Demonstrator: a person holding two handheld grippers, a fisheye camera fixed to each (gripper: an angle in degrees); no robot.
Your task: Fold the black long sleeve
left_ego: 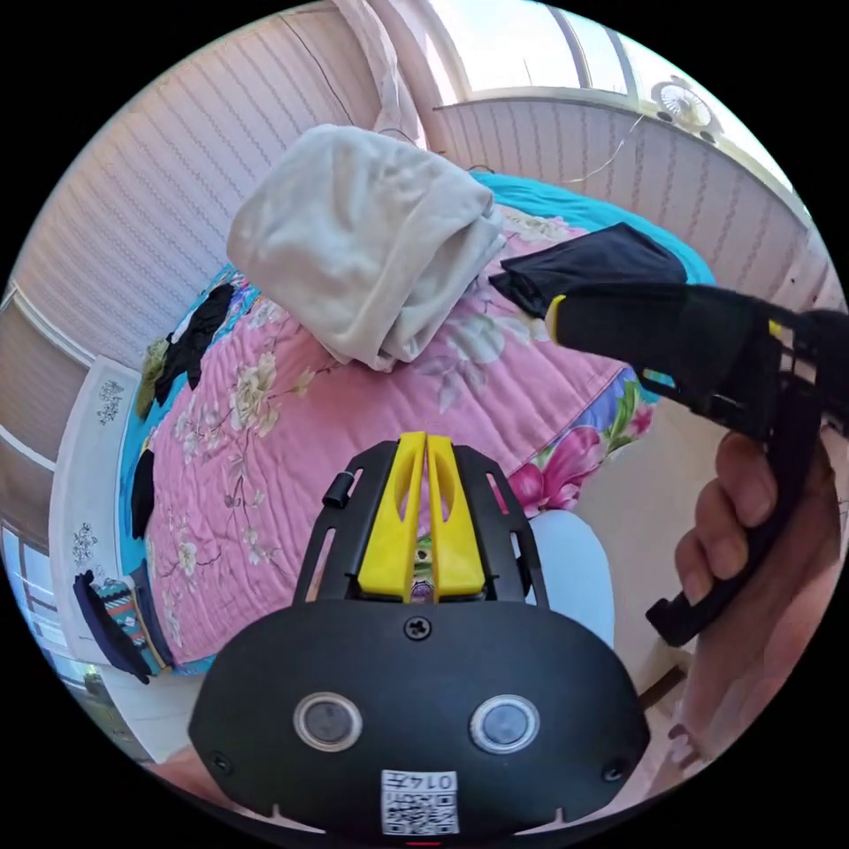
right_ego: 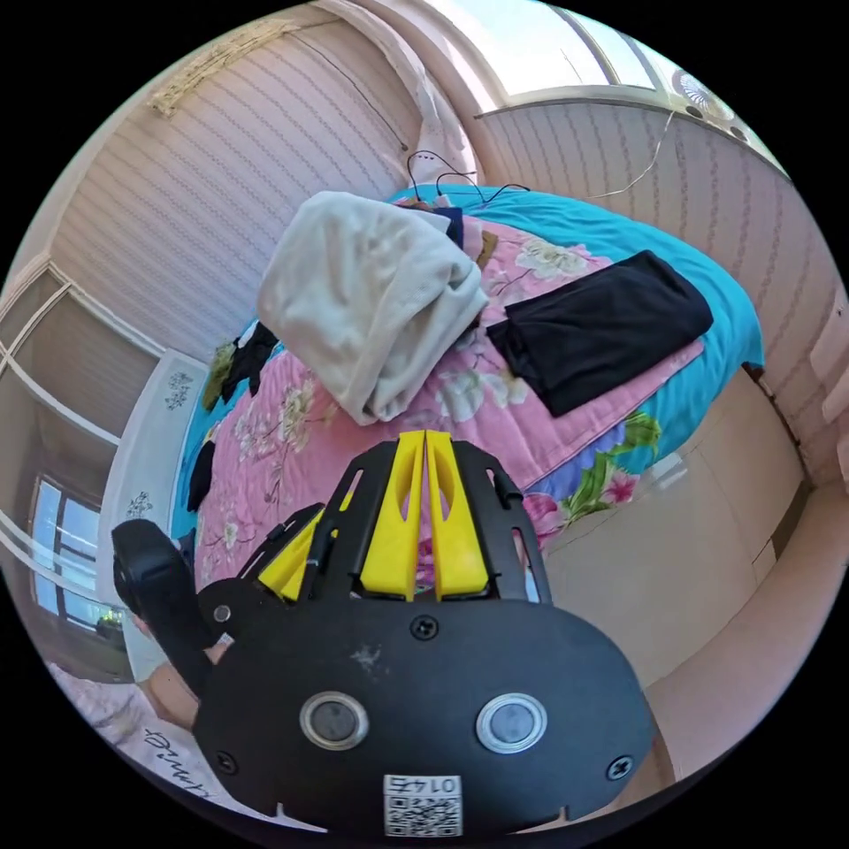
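We see bed [right_ego: 292, 424] with open pink quilt; cream bundle [right_ego: 371, 292] near middle; folded black long sleeve [right_ego: 610, 327] flat by quilt edge; left gripper [left_ego: 426, 439], right gripper [right_ego: 425, 438]: fingers closed, holding nothing

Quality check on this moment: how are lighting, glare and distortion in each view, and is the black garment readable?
Left gripper view: bright daylight, window blown out, fisheye bends the walls; the right gripper covers much of the folded black long sleeve. Right gripper view: same overexposed window, curved edges; the black long sleeve lies sharp but nearly featureless on the pink quilt.
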